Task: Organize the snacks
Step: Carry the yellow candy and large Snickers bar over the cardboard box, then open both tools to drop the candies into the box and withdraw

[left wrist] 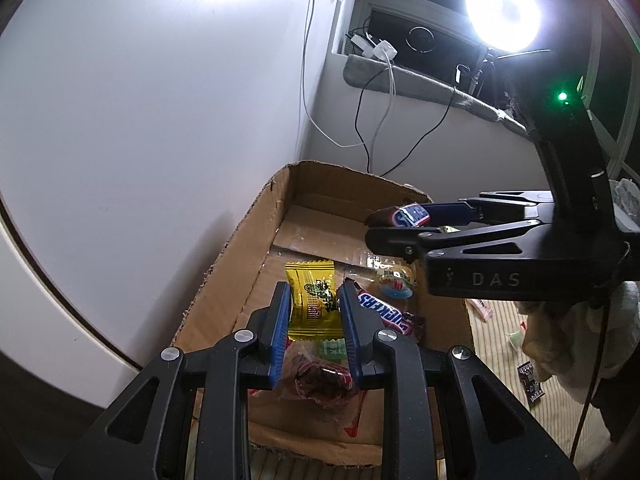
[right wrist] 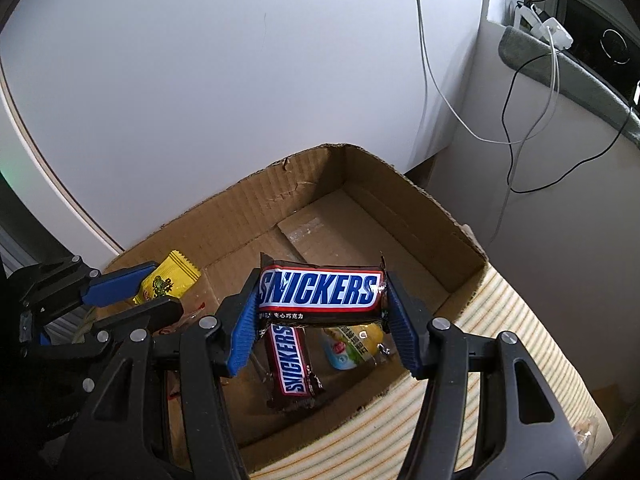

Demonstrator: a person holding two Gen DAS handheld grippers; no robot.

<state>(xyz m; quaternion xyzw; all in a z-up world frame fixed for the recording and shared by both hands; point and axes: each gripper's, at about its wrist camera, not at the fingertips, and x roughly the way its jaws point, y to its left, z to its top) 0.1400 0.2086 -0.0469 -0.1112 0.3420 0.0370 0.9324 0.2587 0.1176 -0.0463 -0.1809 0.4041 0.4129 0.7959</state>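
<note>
**Two snacks in hand over the carton**

Right gripper (right wrist: 320, 304) is clamped across the ends of a brown Snickers bar in glossy foil wrap (right wrist: 319, 289), held crosswise, above the open brown corrugated cardboard box (right wrist: 436, 236). Left gripper (left wrist: 314, 312) is narrow, pads pinching a small yellow foil sachet w/ green print (left wrist: 310, 300) by its sides, also over the box.

Handling, by my read: both v. light. Bar = fairly stiff core, slick wrapper, so an end-to-end grip could slip or bow it; mid-body hold is safer. Sachet = soft, crinkly, deforms under the pads; grip near a sealed edge is ok. Neither fragile, low drop is fine.

Already in the box: second Snickers bar lying flat (right wrist: 292, 364), clear packet w/ yellow-green label (right wrist: 352, 346) just beside it, clear red-printed bag of dark dried fruit (left wrist: 320, 384) near the front wall. Far half of the floor is bare cardboard.

Box sits on a striped woven mat (right wrist: 500, 344), hard against a white wall (left wrist: 160, 100). Cables hang down the corner; bright ring lamp (left wrist: 504, 10) glares by the window ledge. A few stray wrappers on the mat outside.
</note>
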